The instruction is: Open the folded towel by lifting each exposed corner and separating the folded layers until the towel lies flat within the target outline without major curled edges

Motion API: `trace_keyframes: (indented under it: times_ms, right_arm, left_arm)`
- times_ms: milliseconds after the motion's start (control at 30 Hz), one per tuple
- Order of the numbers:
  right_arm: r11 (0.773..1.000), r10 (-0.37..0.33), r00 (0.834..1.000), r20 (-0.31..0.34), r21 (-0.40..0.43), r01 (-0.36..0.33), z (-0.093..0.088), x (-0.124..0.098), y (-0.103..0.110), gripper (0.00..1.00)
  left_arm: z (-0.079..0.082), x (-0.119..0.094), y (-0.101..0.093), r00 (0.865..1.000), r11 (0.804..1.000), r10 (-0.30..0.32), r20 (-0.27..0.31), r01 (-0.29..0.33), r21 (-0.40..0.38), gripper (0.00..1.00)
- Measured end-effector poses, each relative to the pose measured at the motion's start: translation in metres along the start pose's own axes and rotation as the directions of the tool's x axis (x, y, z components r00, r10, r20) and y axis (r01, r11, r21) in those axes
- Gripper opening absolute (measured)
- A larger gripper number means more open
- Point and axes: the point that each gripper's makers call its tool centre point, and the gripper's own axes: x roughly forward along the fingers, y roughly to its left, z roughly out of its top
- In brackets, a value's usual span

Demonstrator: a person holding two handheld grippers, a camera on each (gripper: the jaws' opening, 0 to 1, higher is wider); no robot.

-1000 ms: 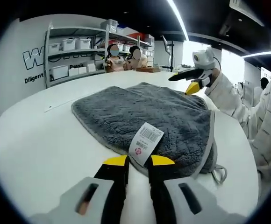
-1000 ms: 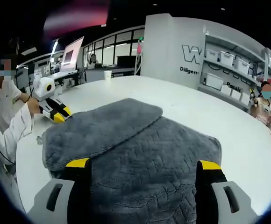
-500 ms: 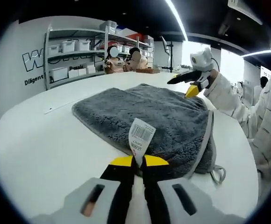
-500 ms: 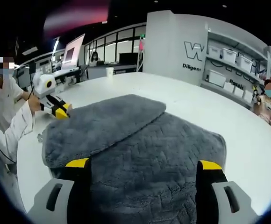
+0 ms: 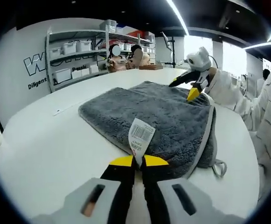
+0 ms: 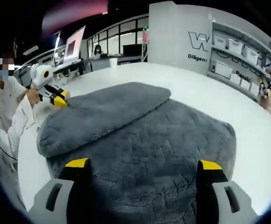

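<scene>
Since a second ago my left gripper (image 5: pixel 135 161) has closed on the towel's white tag (image 5: pixel 139 136), and the tag, which lay flat then, now stands up between the yellow tips. My right gripper (image 6: pixel 144 164) has stayed spread wide, jaws apart over the far end of the grey towel (image 6: pixel 145 135), clasping nothing.

From the right gripper view I see the towel lying on the white table (image 6: pixel 191 84), one folded layer (image 6: pixel 103 112) resting on top toward the left gripper's side. From the left gripper view the pale-edged fold runs down the towel's right side, with a small hanging loop (image 5: pixel 218 168) on the tabletop beside it.

I can see the tabletop is broad, white and rounded. Beyond it stands a white wall with dark lettering (image 5: pixel 42 65), metal shelving (image 5: pixel 77 51) with white bins, and two people (image 5: pixel 126 53) at the far edge. Bright strip lights (image 5: pixel 177 16) cross the dark ceiling. A monitor (image 6: pixel 74 46) and a cup (image 6: pixel 113 62) sit further back in the right gripper view.
</scene>
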Motion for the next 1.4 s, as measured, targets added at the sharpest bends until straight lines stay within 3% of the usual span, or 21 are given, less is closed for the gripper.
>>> trace_keyframes:
  times_ms: [133, 467, 700, 1033, 1400]
  right_arm:
    - [1.000, 0.023, 0.999, -0.046, 0.011, -0.023, -0.011, 0.006, 0.002, 0.93]
    - [1.000, 0.017, 0.999, -0.045, -0.001, -0.017, -0.011, 0.007, 0.000, 0.94]
    - [1.000, 0.012, 0.999, -0.042, -0.001, -0.012, -0.011, 0.007, -0.002, 0.94]
    - [1.000, 0.013, 0.999, -0.041, -0.001, -0.013, -0.011, 0.007, -0.004, 0.94]
    - [1.000, 0.012, 0.999, -0.038, 0.000, -0.012, -0.011, 0.007, -0.004, 0.94]
  left_arm:
    - [-0.003, -0.007, 0.009, 1.000, 1.000, 0.026, 0.001, -0.026, -0.015, 0.05]
    - [-0.014, -0.025, 0.024, 0.997, 0.997, 0.076, -0.025, -0.076, -0.026, 0.05]
    - [-0.036, -0.040, 0.040, 0.987, 0.990, 0.132, -0.095, -0.135, -0.028, 0.04]
    - [-0.046, -0.054, 0.048, 0.978, 0.982, 0.175, -0.116, -0.181, -0.047, 0.04]
    - [-0.059, -0.074, 0.062, 0.959, 0.967, 0.236, -0.158, -0.248, -0.062, 0.04]
